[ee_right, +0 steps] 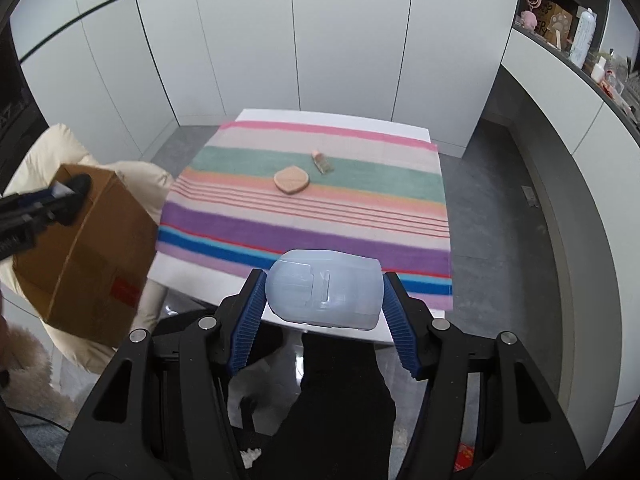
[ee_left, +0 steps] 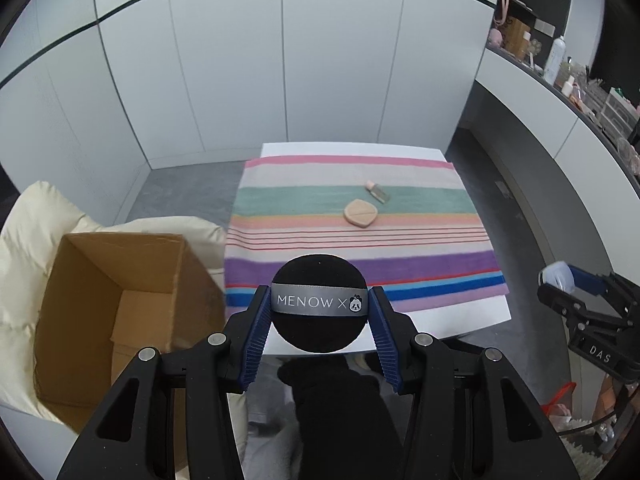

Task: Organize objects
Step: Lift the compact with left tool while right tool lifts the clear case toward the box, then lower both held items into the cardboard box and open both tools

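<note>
Left wrist view, L to R: open cardboard box point(ee_left: 116, 312) on the left, then left gripper point(ee_left: 319, 304) clamped on a black powder puff point(ee_left: 319, 320) by its edges. Soft n light, squishes easy imo, so edge hold works. Tan puff point(ee_left: 361, 211) + small bottle point(ee_left: 377, 191) sit on the striped cloth point(ee_left: 420, 236). Right gripper point(ee_right: 323, 294) grips a pale plastic case point(ee_right: 323, 288) across its sides; rigid, prob slick.

Right hand-held gripper point(ee_right: 322, 300) clamps a translucent plastic case point(ee_right: 322, 290).
</note>
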### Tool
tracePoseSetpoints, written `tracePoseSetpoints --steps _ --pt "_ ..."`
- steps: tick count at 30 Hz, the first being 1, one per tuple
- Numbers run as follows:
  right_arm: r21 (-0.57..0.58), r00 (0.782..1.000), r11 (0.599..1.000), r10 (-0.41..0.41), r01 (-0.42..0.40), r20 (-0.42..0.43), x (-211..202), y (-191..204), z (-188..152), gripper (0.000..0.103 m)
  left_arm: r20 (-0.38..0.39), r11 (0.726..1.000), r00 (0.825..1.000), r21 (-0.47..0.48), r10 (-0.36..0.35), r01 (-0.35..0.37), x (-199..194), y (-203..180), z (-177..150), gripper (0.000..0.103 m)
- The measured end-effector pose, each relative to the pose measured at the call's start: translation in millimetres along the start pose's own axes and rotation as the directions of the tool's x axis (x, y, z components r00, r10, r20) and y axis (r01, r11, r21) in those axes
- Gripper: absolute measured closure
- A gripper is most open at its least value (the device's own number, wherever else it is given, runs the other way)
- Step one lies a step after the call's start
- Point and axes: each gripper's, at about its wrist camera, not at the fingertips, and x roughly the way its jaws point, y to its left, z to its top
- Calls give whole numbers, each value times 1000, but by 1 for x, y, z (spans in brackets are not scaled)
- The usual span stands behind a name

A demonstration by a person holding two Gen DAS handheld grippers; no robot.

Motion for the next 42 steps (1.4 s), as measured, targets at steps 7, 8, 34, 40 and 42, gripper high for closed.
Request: tracePoseSetpoints --steps 7,8,34,40,42 --pt "-9 1000 1000 -5 5 4 -7 11 -4 42 11 1000 1000 -18 15 -15 -2 12 1 53" --pt "-11 1000 1000 -4 4 6 -8 13 -3 42 10 1000 1000 -17 14 -14 -1 13 1 53" --pt "-373 983 909 177 -185 -56 25 221 21 42 -57 937 980 -289 190 -199 -18 172 -57 53" --pt "-477 968 844 234 -247 -88 27 285 16 42 -85 899 969 -363 231 -246 -26 215 -77 53" --pt "-510 964 819 249 -263 -97 26 306 13 42 -89 886 966 -386 241 -257 -30 227 -83 53"
